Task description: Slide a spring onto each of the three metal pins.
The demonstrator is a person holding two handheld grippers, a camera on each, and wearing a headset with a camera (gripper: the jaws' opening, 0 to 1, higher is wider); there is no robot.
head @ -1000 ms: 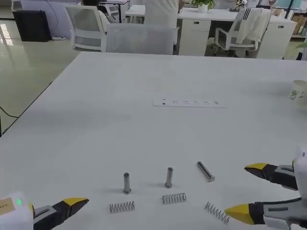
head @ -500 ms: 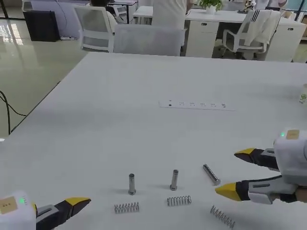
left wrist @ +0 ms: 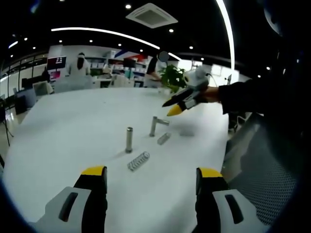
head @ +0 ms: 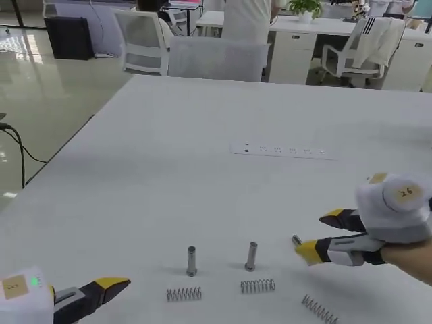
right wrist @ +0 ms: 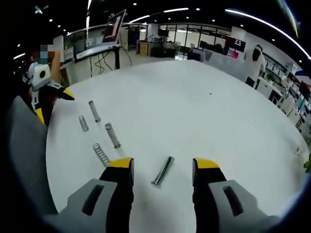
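Two metal pins stand upright on the white table (head: 202,169), one on the left (head: 191,260) and one in the middle (head: 251,256). A third pin (right wrist: 163,171) lies flat, its end (head: 295,240) peeking out beside my right gripper (head: 318,234). That gripper (right wrist: 164,165) is open, its jaws standing on either side of the lying pin. Three springs lie in front of the pins: left (head: 183,293), middle (head: 257,286), right (head: 318,310). My left gripper (head: 108,287) waits open near the front left edge, with nothing between its jaws (left wrist: 152,173).
A white power strip (head: 282,150) lies flat mid-table beyond the pins. Office chairs (head: 145,44) and desks stand past the far edge. The table's left edge runs diagonally towards a glossy floor.
My right gripper has moved left and away from me, from beside the right spring to over the lying pin. The left gripper has stayed put. The head camera has shifted.
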